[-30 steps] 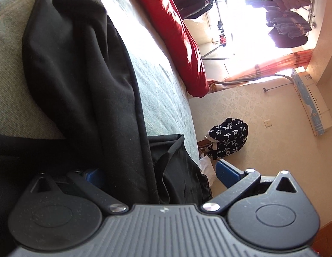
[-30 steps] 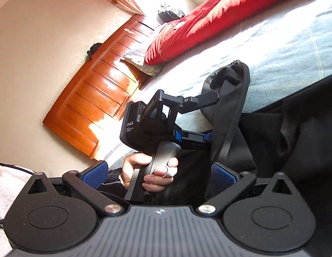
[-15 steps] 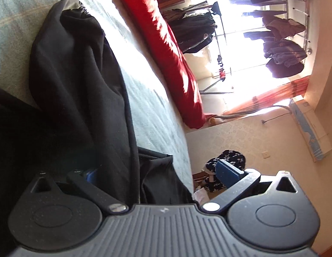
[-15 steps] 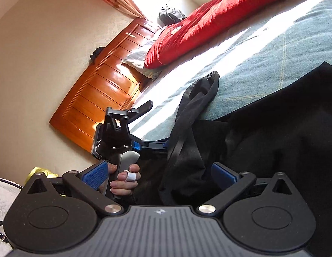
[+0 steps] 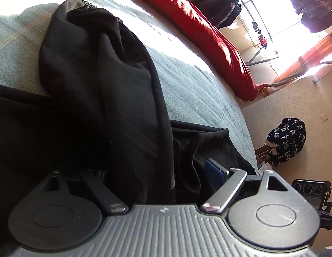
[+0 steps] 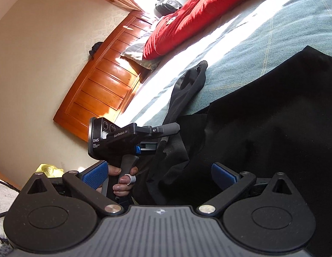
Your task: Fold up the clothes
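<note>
A black garment [image 5: 114, 90] lies spread on the grey-green blanket [image 5: 187, 81] of a bed. One long part with a gathered elastic cuff [image 5: 88, 8] stretches away from me. My left gripper [image 5: 157, 171] sits at the near end of that part. Its jaws are closing with a bunched fold between them; the right pad [image 5: 215, 169] shows and cloth hides the left one. In the right wrist view a hand [image 6: 123, 180] holds the left gripper [image 6: 163, 137] at the black garment [image 6: 273, 117]. My right gripper [image 6: 159, 172] stands open just above the cloth's near edge.
A red quilt [image 6: 198, 10] lies along the far side of the bed, by a wooden headboard [image 6: 101, 85]. Beyond the bed are a rack of hanging clothes [image 5: 219, 4] and a star-patterned bag [image 5: 286, 141]. Something yellow [image 6: 48, 168] lies low on the left.
The long cuffed part, raised a second ago, now lies flat on the blanket. The left gripper's right pad has come inward toward the fold. The right gripper has shifted along the bed's near edge.
</note>
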Demonstrator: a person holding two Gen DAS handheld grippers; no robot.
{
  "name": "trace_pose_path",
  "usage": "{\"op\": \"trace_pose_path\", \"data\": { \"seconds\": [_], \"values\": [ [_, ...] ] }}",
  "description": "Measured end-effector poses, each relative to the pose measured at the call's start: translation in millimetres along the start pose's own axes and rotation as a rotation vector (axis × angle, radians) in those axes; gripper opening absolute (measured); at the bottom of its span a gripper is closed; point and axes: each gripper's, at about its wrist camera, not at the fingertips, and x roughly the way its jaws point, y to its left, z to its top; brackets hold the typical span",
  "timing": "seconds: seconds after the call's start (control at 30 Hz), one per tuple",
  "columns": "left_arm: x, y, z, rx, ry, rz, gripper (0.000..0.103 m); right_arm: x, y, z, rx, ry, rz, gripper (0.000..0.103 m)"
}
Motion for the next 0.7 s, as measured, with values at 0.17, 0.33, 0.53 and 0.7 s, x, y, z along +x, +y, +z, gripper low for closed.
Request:
{"op": "trace_pose_path", "data": {
  "seconds": [0.17,0.33,0.53,0.7],
  "values": [
    [-9,9,-4,-0.043,-0.035,0.060,0.043,10,-5,5,0.018,0.028,0.028,0.103],
    [-14,13,-10,-0.035,-0.074,0.059,0.021,22,0,8,-0.004,0.066,0.014,0.103],
    [-33,4,-6,0.025,-0.135,0.042,0.011,31,10,5,-0.015,0.073,-0.032,0.103],
    [-60,-1,2,0.076,-0.202,-0.010,0.010,33,21,-2,-0.032,0.041,-0.100,0.103]
  ]
}}
